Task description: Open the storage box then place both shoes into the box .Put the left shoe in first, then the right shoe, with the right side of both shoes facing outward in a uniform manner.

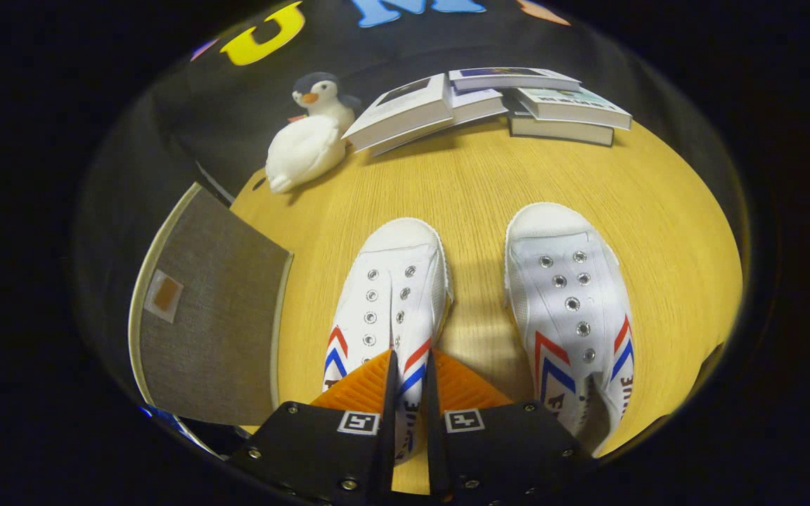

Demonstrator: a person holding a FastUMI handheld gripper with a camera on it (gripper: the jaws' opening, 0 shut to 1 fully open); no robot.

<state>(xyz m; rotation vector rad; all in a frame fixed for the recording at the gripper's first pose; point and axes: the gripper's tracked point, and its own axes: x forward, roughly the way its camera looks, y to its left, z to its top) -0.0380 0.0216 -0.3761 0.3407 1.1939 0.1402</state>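
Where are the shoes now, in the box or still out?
Both out. The left shoe and right shoe stand side by side on the table; the tongs pinch the left shoe's side.

My fingers are nearly closed over a wooden table, pinching the side wall of the left shoe. The right shoe lies just beside it, toes pointing away from me. Beyond the shoes a plush penguin and a spread of books sit at the table's far edge.
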